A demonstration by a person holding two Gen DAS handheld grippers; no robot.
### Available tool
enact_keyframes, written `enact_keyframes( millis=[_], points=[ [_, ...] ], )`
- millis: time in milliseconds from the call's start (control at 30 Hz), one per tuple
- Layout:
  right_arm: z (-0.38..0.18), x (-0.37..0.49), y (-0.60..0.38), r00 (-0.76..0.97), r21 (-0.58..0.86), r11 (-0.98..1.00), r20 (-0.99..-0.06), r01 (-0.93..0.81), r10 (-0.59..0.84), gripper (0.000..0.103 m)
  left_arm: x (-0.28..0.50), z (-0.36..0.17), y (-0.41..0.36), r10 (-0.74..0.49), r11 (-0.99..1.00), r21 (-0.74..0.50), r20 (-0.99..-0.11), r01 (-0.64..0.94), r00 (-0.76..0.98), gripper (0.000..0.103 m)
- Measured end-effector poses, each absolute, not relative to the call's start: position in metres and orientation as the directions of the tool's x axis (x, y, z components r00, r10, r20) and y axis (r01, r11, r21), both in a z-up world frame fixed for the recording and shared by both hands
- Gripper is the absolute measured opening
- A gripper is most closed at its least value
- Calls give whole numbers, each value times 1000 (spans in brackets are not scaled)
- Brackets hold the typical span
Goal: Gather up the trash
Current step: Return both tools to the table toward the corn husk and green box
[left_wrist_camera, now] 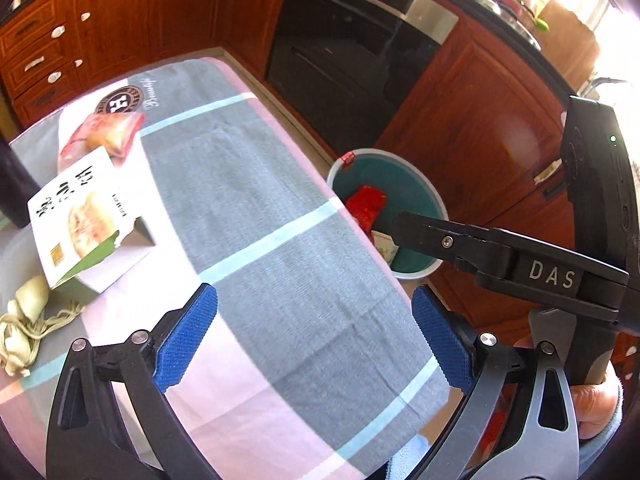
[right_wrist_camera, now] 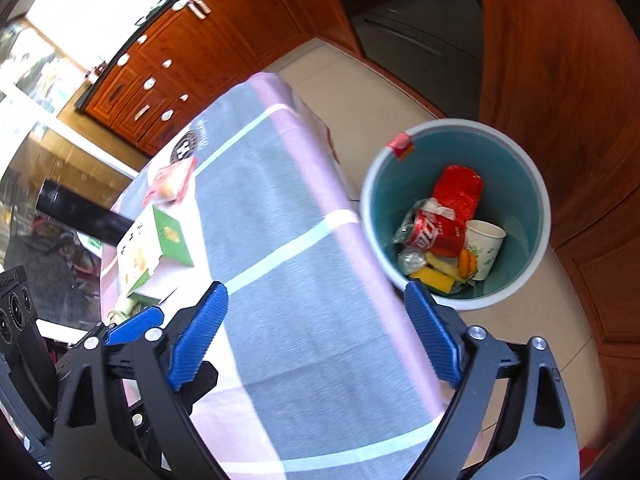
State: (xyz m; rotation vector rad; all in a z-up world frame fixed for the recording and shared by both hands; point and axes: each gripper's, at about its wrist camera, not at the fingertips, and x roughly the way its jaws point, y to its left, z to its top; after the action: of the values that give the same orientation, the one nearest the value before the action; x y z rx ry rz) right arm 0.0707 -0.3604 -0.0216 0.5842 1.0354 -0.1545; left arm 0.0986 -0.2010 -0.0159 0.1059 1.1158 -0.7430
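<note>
A teal bin (right_wrist_camera: pixel 532 200) with a white rim stands on the floor beside the table; it also shows in the left wrist view (left_wrist_camera: pixel 416 192). Inside lie a red cola can (right_wrist_camera: pixel 436 234), a paper cup (right_wrist_camera: pixel 486 246), a red packet (right_wrist_camera: pixel 458 192) and food scraps. On the checked tablecloth (left_wrist_camera: pixel 260 216) lie an opened food box (left_wrist_camera: pixel 80 220), a red snack wrapper (left_wrist_camera: pixel 104 136) and pale vegetable scraps (left_wrist_camera: pixel 24 320). My left gripper (left_wrist_camera: pixel 314 338) is open and empty above the cloth. My right gripper (right_wrist_camera: pixel 316 336) is open and empty over the table edge, next to the bin.
Wooden cabinets (left_wrist_camera: pixel 108 20) and a dark oven (left_wrist_camera: pixel 348 68) stand behind the table. A black cylinder (right_wrist_camera: pixel 80 212) lies at the table's far left. The right gripper's body (left_wrist_camera: pixel 520 268) reaches in over the bin in the left wrist view. Tiled floor (right_wrist_camera: pixel 360 92) surrounds the bin.
</note>
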Motion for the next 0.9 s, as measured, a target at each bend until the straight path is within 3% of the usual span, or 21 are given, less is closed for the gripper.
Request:
enact_keyframes(
  millis=[400, 900],
  points=[
    [-10, 106, -253, 457, 317, 913, -872, 258, 174, 86, 121, -13, -74, -449, 852, -299, -839, 429, 307, 99],
    [-46, 170, -135, 353, 302, 943, -905, 142, 237, 86, 164, -43, 67, -347, 932, -285, -876, 223, 334, 99]
  ],
)
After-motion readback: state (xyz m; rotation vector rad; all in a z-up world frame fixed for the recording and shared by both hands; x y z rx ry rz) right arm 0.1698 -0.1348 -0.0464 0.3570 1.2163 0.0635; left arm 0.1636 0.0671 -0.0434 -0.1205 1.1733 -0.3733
